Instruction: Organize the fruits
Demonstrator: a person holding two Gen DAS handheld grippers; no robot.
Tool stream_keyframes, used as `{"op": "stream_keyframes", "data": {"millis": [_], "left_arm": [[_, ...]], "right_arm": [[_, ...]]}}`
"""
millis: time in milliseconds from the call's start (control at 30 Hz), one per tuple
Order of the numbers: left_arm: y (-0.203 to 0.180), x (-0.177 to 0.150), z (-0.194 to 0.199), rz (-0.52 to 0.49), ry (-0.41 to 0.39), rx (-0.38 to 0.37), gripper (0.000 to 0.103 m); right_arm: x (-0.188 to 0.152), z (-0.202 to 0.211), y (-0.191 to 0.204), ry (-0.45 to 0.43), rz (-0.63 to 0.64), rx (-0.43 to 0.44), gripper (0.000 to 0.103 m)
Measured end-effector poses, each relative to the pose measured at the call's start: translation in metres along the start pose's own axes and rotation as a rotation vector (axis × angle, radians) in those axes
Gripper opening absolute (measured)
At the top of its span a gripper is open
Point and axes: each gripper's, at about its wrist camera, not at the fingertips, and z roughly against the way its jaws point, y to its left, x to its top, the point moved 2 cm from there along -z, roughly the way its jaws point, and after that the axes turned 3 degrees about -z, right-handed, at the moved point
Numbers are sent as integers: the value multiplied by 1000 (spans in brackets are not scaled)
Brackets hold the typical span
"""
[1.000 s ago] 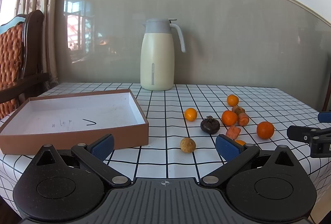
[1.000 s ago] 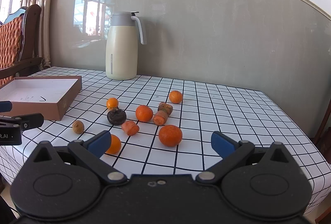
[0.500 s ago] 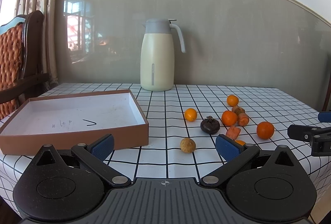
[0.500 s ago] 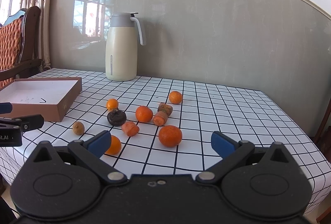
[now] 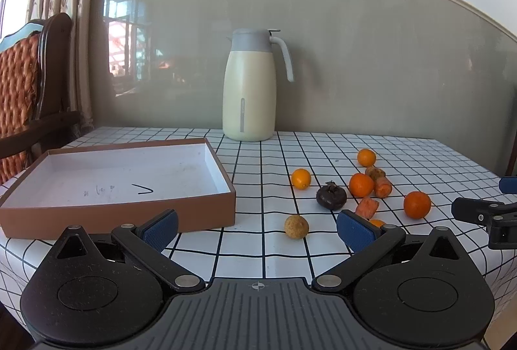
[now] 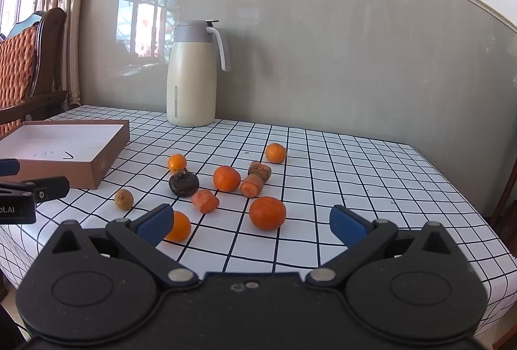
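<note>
Several oranges, carrot pieces, a dark mangosteen (image 5: 331,195) (image 6: 183,184) and a small brown fruit (image 5: 296,226) (image 6: 123,198) lie scattered on the checked tablecloth. The nearest big orange (image 6: 267,213) (image 5: 416,204) sits just ahead of my right gripper (image 6: 250,224), which is open and empty. An empty brown box (image 5: 122,175) (image 6: 64,143) stands at the left. My left gripper (image 5: 257,227) is open and empty at the table's front edge, the brown fruit just ahead.
A cream thermos jug (image 5: 249,99) (image 6: 192,85) stands at the back by the wall. A wooden chair (image 5: 29,91) is off the table's left side. The table's right edge (image 6: 468,204) falls away near the wall.
Both grippers have stayed almost still; the right one has crept slightly forward. No fruit has moved.
</note>
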Motion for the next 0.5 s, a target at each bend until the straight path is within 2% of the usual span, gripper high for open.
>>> {"op": "stream_keyframes", "data": {"millis": [133,333,433,500], "left_arm": [[1,0,0,9,-3,-3,103],[-4,0,-12,-6,49,-49,103],[-8,0,-22,-13,47,-46,103],[-15,-1,-32,-42,53,-51,103]], "right_arm": [[0,0,1,0,5,7,97],[-2,-6,12,19,48,52,96],[-5,-20,25,45,99,89,88],[-8,-29,34,63,137,103,78]]}}
